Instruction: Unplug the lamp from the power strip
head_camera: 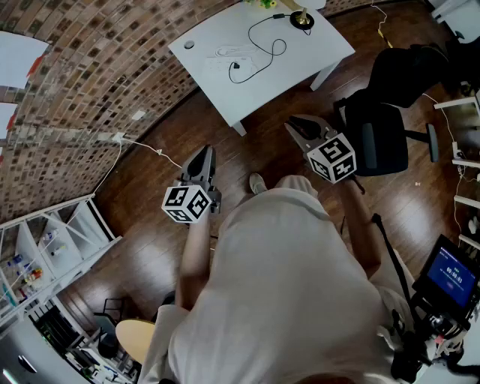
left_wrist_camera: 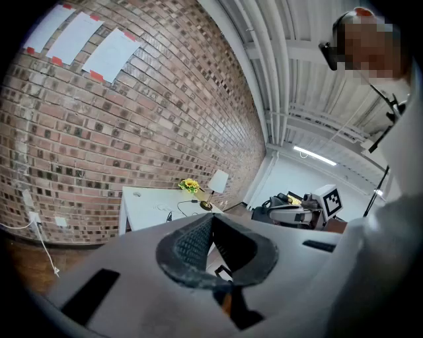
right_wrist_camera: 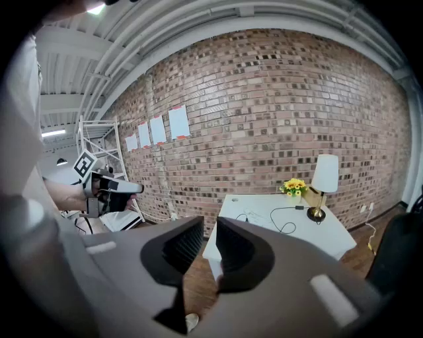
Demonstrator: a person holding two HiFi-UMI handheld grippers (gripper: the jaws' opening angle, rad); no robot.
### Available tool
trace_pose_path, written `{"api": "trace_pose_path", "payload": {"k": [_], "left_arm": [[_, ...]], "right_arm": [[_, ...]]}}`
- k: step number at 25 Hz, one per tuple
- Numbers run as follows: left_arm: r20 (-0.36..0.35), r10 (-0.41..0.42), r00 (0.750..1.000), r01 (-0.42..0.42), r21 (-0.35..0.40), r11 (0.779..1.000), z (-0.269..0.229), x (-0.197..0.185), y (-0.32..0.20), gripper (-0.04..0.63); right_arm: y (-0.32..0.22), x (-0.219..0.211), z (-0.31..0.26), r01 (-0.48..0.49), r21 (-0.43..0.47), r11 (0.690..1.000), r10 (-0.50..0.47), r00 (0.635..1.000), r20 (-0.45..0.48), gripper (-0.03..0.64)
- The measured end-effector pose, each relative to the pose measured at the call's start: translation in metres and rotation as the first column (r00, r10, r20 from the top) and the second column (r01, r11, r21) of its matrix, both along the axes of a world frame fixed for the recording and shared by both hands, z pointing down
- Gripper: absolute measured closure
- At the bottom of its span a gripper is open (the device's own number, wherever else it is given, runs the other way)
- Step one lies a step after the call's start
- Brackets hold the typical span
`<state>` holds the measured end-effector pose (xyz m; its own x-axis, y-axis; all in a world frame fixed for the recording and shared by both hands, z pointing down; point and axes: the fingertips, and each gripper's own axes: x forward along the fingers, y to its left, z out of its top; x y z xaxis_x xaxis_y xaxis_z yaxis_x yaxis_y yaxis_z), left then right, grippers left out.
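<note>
Head view, left gripper (head_camera: 205, 152) jaws together, right gripper (head_camera: 294, 124) jaws slightly apart, lamp (head_camera: 302, 18) on white table (head_camera: 210, 39)

In the head view, the lamp (head_camera: 302, 19) is cut off by the top edge, so only its base and the foot of its stem are shown. The power strip (head_camera: 229, 52) is seen only as a faint pale outline on the white table (head_camera: 307, 52), too small for its sockets to be made out. Whether the black plug (head_camera: 235, 66) is seated in it cannot be told. In the left gripper view, the table's near part is hidden behind the left gripper (left_wrist_camera: 211, 219).
</note>
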<state>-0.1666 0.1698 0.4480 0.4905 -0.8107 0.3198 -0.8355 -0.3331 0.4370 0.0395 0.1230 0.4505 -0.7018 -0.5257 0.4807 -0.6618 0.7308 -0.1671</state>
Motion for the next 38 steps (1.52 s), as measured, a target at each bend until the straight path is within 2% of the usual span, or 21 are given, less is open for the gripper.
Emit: {"api": "trace_pose_path", "payload": {"k": [4,8,15,20,27,34,38], "left_arm": [[0.008,0.023,1.000,-0.023,0.009,1.000,0.000,-0.012,-0.029,0.592],[0.009,0.012,1.000,-0.012,0.021,1.000,-0.007,-0.021,-0.052,0.592],[0.027,-0.021,0.999,0.020,0.016,1.000,-0.004,0.003,-0.085,0.592],[0.070,-0.046,0.996,0.046,0.006,0.999,-0.005,0.018,-0.138,0.592],[0.103,-0.105,0.989,0.107,-0.016,0.994,0.001,0.025,-0.181,0.592],[0.130,-0.173,0.976,0.183,-0.067,0.981,0.029,0.030,-0.196,0.592],[0.169,-0.170,0.971,0.188,-0.099,0.977,0.040,0.032,-0.189,0.592]], "right_arm": [[-0.023,-0.015,-0.004,-0.008,-0.001,1.000,0.008,1.000,0.003,0.568],[-0.041,-0.031,0.003,0.020,-0.020,1.000,-0.020,1.000,0.007,0.568],[-0.084,-0.018,0.010,0.077,-0.023,0.997,-0.076,0.997,0.015,0.568],[-0.151,-0.005,0.007,0.115,-0.018,0.993,-0.114,0.993,0.033,0.568],[-0.205,0.003,0.009,0.180,-0.017,0.984,-0.179,0.983,0.026,0.568],[-0.234,0.004,0.042,0.264,-0.042,0.964,-0.264,0.965,0.005,0.568],[-0.240,-0.002,0.061,0.292,-0.067,0.954,-0.293,0.956,-0.011,0.568]]}}
